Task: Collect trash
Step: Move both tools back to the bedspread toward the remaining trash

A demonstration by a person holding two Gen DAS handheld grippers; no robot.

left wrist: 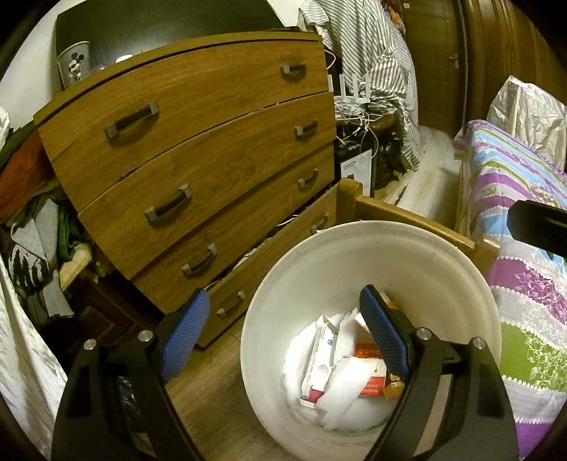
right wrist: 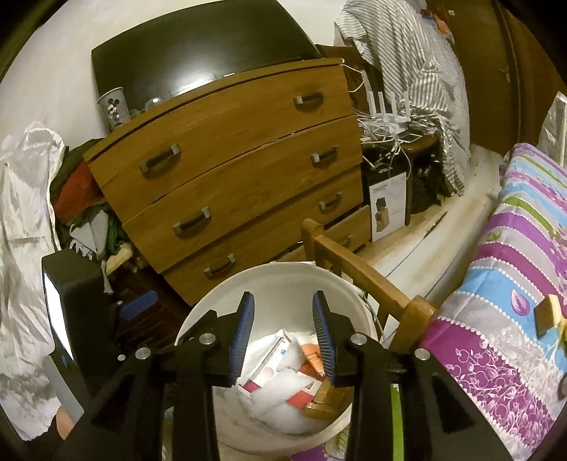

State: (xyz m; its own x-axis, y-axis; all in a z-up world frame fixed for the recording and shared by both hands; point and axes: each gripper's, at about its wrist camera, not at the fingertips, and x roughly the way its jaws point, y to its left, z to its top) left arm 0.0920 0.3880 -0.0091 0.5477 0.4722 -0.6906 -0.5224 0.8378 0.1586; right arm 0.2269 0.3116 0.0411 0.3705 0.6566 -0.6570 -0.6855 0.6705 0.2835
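A: Where is the trash?

B: In the white bin [left wrist: 368, 269] standing on the wooden floor [left wrist: 209, 383], at about five o'clock from the chest of drawers [left wrist: 198, 149]. Inside lie crumpled white wrapping [left wrist: 351, 393], a long white-and-red carton [left wrist: 319, 365] and a red-and-white packet [left wrist: 370, 354].

A: Which way does the carton run?

B: In the left wrist view its long axis runs from six o'clock up toward twelve, leaning slightly to one o'clock, with the red end nearest the camera. In the right wrist view the same carton [right wrist: 267, 368] slants from seven toward one o'clock.

A: And the tongs?

B: The left tongs [left wrist: 283, 337] stand wide apart with nothing between them, one blue pad over the floor, the other over the bin's mouth. The right tongs [right wrist: 283, 340] are also apart, more narrowly, empty, both pads above the bin [right wrist: 226, 294].

A: What surrounds the bin?

B: The chest of drawers at eleven o'clock, its lowest drawer [left wrist: 283, 259] pulled partly out. A wooden bed frame [left wrist: 407, 220] touches or nearly touches the bin's rim at one o'clock, and a purple, green and blue patterned bedspread [left wrist: 524, 255] fills the three o'clock side. Piled clothes [left wrist: 32, 212] sit at nine o'clock, a striped cloth [left wrist: 382, 64] hangs at twelve, and a Mickey Mouse cup [left wrist: 74, 64] stands on the chest before a dark screen [left wrist: 159, 28].
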